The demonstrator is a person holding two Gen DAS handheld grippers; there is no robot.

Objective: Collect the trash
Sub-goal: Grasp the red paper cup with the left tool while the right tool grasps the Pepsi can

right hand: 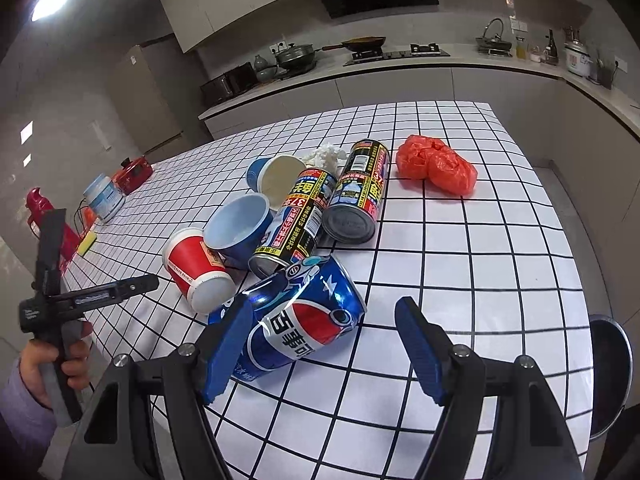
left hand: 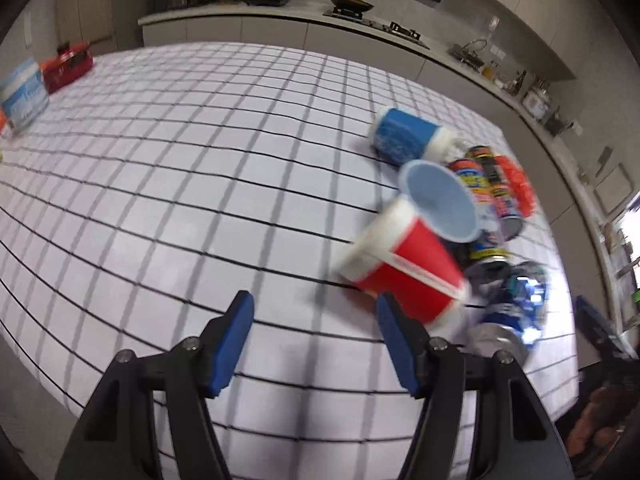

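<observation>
**Trash heaped mid-tabletop, both claws open and closing in on nothing yet**

Trash is the story, and the right claw (right hand: pixel 324 344) is right over it: jaws spread, nothing gripped, with the crushed blue cola can (right hand: pixel 296 320) lying on its side partly between the blue pads. That can looks light, dented and slick; I'd take it across the flattened middle, where the creases give purchase.

Over to the left claw (left hand: pixel 316 344), also released and empty, hovering above bare checked tabletop (left hand: pixel 180 180). Just beside its right finger lies the red paper cup (left hand: pixel 404 276), tipped over. Paper, soft, easily squashed: pinch it gently across the body.

Beyond that, the pile: a blue cup (right hand: pixel 240 228) on its side, another blue cup (right hand: pixel 272 174) behind, two printed tin cans (right hand: pixel 356 192) lying together, stiff and inclined to roll. A crumpled white tissue (right hand: pixel 324 156) sits at the back, and a red plastic bag (right hand: pixel 436 166), limp and crinkly, lies apart to the right.
</observation>
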